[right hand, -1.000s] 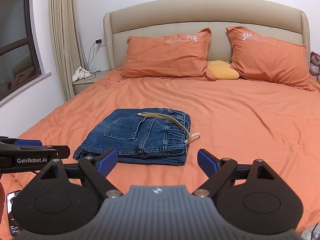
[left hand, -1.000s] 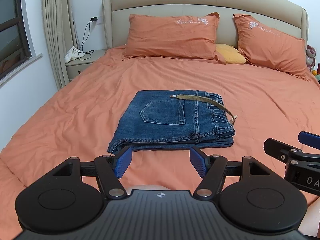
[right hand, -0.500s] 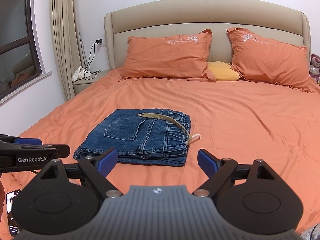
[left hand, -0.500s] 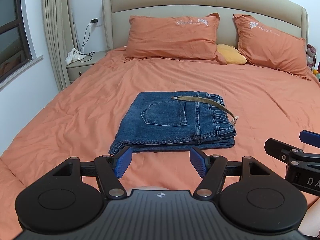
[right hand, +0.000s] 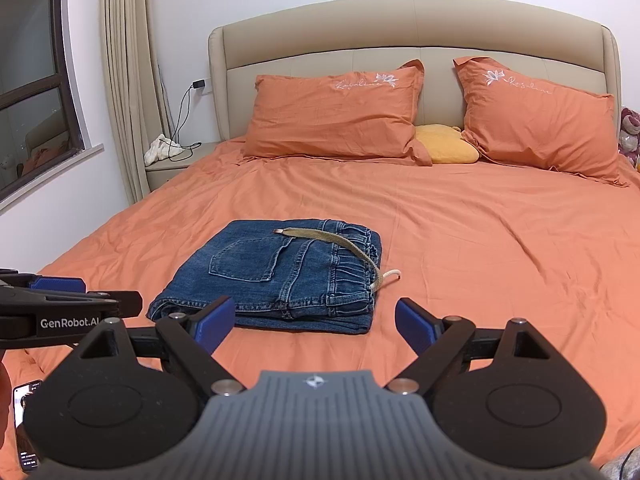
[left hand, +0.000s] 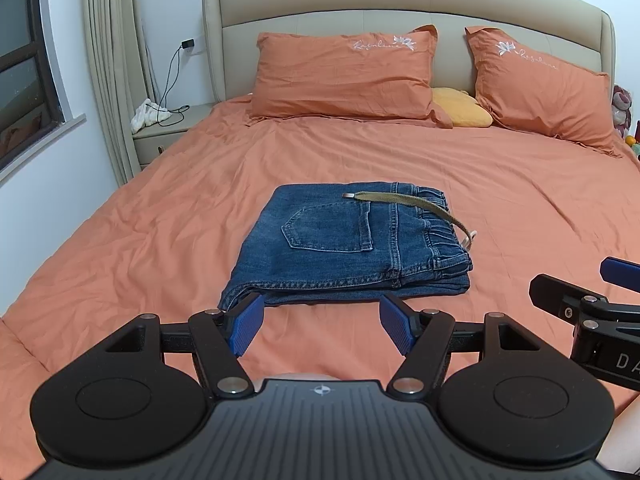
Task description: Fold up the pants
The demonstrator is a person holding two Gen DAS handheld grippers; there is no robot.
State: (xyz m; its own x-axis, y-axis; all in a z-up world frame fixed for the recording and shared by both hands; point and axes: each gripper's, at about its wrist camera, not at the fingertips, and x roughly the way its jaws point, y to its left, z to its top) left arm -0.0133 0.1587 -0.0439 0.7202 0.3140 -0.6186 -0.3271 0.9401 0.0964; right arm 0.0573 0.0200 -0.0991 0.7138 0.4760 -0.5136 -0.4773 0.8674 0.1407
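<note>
One pair of blue denim pants (left hand: 348,248) is lying folded into a flat rectangle near the middle of a bed (left hand: 520,200) covered in an orange sheet. Its back pocket is facing up, and one olive strap (left hand: 412,204) is trailing across the waistband and curling off the right edge onto the sheet. Two orange pillows are leaning against the beige headboard (left hand: 400,0), a left pillow (left hand: 344,76) and a right pillow (left hand: 540,88), with one small yellow cushion (left hand: 464,112) sitting between them.

Two claws are hovering over the near end of the bed, both tilted down toward the bedding. The left claw (left hand: 322,328) is standing wide, its blue pads apart and gripping nothing; the pants are lying just beyond its tips, the near folded edge close to the left pad but not between the fingers. The right claw (right hand: 310,322) is also gaping wide and empty; from its view the pants are sitting ahead and to the left, the left pad overlapping the near hem in the picture, though whether it is touching cannot be told.

One nightstand (right hand: 176,164) beside the bed is carrying a white bundle of cloth (right hand: 160,150) and a black cable (right hand: 184,120) running up to a wall plug. One phone (right hand: 26,424) is lying at the lower left edge of the right view.
</note>
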